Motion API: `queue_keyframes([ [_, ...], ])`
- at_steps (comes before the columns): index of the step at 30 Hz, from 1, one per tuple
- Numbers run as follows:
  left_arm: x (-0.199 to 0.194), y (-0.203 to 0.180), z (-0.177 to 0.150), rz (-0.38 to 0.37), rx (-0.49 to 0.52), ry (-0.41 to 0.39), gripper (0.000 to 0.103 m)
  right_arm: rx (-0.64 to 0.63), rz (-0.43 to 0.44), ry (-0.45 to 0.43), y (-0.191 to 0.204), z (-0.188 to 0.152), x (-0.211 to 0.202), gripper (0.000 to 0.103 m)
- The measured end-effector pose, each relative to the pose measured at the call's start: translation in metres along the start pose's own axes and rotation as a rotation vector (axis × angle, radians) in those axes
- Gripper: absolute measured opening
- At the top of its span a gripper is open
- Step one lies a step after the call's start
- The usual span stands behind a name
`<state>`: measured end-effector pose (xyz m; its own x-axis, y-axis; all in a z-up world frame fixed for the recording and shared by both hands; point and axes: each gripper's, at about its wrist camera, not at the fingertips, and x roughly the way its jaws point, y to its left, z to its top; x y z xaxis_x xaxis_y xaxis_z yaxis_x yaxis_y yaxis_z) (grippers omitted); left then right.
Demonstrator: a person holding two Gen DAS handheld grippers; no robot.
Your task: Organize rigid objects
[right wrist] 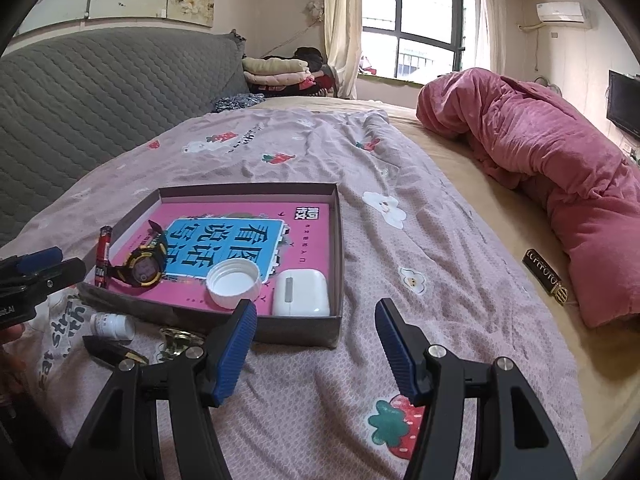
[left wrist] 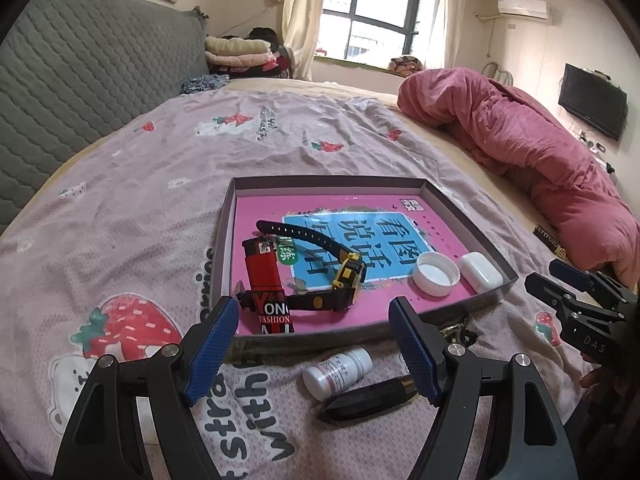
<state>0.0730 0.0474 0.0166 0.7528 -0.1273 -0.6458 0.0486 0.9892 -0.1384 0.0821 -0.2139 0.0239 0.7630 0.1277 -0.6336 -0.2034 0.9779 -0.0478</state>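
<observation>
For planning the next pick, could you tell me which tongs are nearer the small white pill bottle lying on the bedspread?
Left. The left tongs hang open just above the small white pill bottle; the right tongs sit open farther right, past the tray's corner.

Ahead of the left gripper (left wrist: 314, 316), the tray's near wall (left wrist: 352, 334) bars a low path; lighter (left wrist: 267, 284) and watch (left wrist: 346, 280) crowd behind it. Bare bedspread (right wrist: 420, 280) lies ahead of the right gripper (right wrist: 316, 320).

Shallow box (left wrist: 468, 220) holds red lighter (left wrist: 266, 276), watch (left wrist: 348, 276), white cap (left wrist: 436, 274), earbud case (left wrist: 480, 274) — pill bottle (left wrist: 336, 372) outside
</observation>
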Motion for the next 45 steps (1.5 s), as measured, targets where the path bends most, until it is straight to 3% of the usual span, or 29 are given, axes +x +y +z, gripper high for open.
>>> queue_keyframes([
  [13,-0.004,-0.021,-0.020,-0.051,0.049,0.095,0.078,-0.021,0.038,0.022,0.010,-0.003,-0.009,0.061],
  [25,-0.005,-0.025,-0.032,-0.044,0.073,0.149,0.078,-0.012,0.049,0.036,0.010,-0.006,-0.015,0.061],
  [45,0.012,-0.027,-0.040,-0.062,-0.004,0.245,0.078,-0.035,0.075,0.068,0.020,-0.011,-0.010,0.061],
])
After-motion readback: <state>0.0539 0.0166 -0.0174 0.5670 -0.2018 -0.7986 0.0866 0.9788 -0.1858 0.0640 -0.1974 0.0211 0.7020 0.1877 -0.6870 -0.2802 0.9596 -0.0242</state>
